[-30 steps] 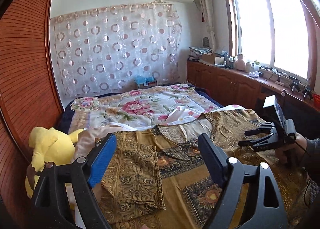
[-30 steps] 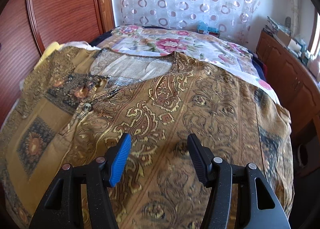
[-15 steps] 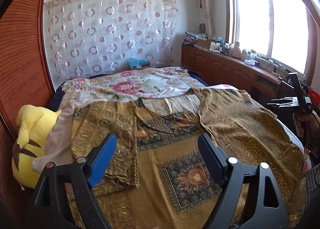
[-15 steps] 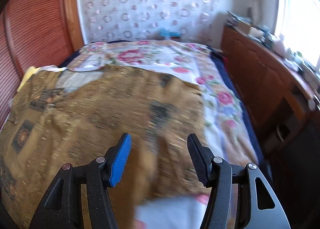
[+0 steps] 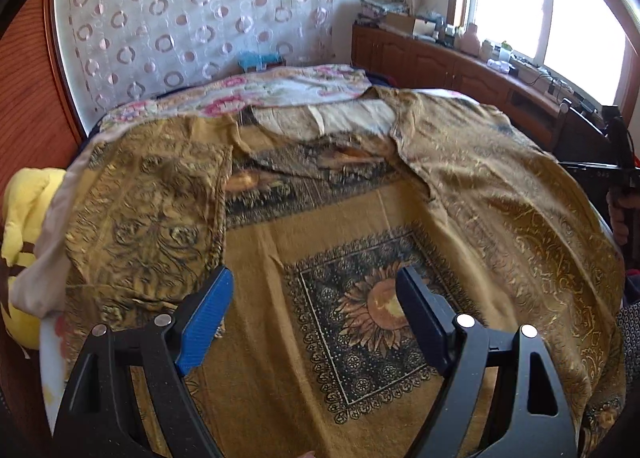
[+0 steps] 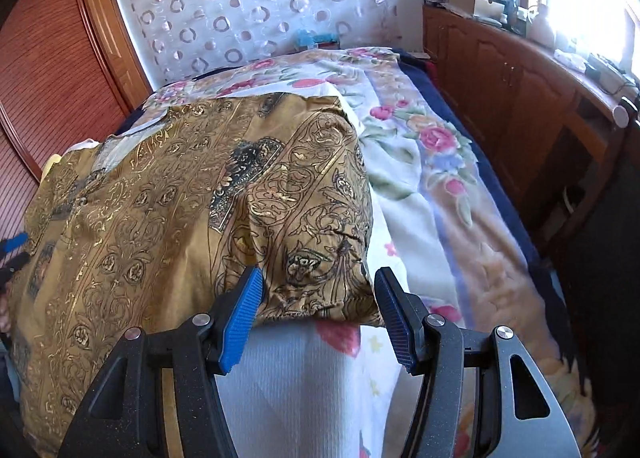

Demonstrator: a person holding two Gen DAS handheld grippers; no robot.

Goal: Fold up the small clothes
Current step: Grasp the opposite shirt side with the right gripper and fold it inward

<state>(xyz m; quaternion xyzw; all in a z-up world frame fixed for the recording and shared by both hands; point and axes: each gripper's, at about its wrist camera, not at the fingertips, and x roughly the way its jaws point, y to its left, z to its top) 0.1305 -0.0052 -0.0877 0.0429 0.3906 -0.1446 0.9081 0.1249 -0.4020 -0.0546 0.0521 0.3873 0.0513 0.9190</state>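
Both grippers gape empty: left gripper [image 5: 314, 312] above the gold garment [image 5: 360, 218], right gripper [image 6: 318, 308] straddling its corner.

Garment [image 5: 500, 218]: thin ochre cloth, faint metallic sheen (gold print). Bedcover [image 6: 432, 162]: soft matt floral fabric. Wardrobe [image 6: 52, 70], ten o'clock: ribbed reddish wood.

My left gripper [image 5: 314, 316] hangs over the garment [image 5: 280, 258], tilted down, jaws spread wide with nothing between them. My right gripper [image 6: 318, 312] sits at the garment's right sleeve edge, jaws parted and empty, my hand [image 5: 622, 214] wrapped around its handle.
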